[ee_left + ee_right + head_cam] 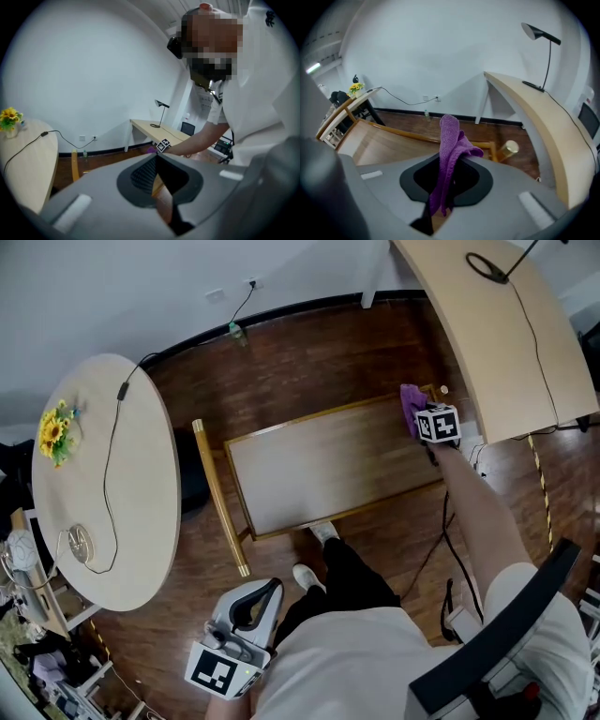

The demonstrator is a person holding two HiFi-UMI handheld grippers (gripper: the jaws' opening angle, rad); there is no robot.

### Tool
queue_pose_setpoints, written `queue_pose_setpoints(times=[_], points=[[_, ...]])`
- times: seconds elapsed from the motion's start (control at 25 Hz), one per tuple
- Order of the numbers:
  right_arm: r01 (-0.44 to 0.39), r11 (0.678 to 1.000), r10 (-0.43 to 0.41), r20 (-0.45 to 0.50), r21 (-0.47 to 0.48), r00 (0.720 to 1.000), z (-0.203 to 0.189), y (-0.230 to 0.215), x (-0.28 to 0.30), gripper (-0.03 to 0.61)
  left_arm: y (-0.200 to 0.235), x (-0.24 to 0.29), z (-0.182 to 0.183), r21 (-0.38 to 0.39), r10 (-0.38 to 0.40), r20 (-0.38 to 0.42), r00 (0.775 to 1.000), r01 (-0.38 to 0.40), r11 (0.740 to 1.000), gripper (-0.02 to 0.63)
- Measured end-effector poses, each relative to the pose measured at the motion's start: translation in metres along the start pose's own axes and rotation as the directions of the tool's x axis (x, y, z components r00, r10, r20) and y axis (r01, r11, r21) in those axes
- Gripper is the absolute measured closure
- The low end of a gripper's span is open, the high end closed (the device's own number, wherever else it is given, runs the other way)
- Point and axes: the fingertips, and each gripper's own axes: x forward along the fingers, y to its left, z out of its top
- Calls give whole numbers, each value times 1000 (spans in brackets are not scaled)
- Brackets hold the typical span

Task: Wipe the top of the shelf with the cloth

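Head view: shelf top sits mid-frame, a wood-framed rectangle on a dark wood floor. The right gripper is at its far right corner with the purple cloth bunched at the rim there. The left gripper hangs low by the person's legs, well apart from the shelf. A round table with sunflowers is at left, a desk at upper right. Left gripper view: jaws are pressed together at the tips, nothing between them. Beyond them the person's arm reaches to the shelf. Right gripper view: jaws are clamped on the cloth, which sticks up past the tips and hangs down between them. The shelf top lies below left, a lamp stands on the desk at right.
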Motion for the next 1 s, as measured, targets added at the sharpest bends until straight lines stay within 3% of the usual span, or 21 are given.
queue_pose_setpoints(times=[0.2,0.36,0.48,0.6,0.8,1.0], points=[[123,992,-122,-46,22,992,-17,-61,-23,528,-7,-6,-10,0,-15,-27,1000,15,1000,594],[63,997,-64,10,50,998,-7,-30,-34,528,-9,-9,-10,0,-16,-10,1000,16,1000,594],[-73,997,71,87,22,994,11,50,-48,528,-9,-14,-5,-5,-11,27,1000,11,1000,594],[-259,965,261,127,-29,957,23,159,-59,528,-10,-23,-8,-4,-1,29,1000,1,1000,594],[-520,848,529,105,-103,842,30,342,-63,528,-7,-42,-13,-9,45,32,998,-45,999,594],[-658,737,670,37,-156,741,23,477,-52,528,-5,-60,-24,-41,109,32,994,-107,993,594]])
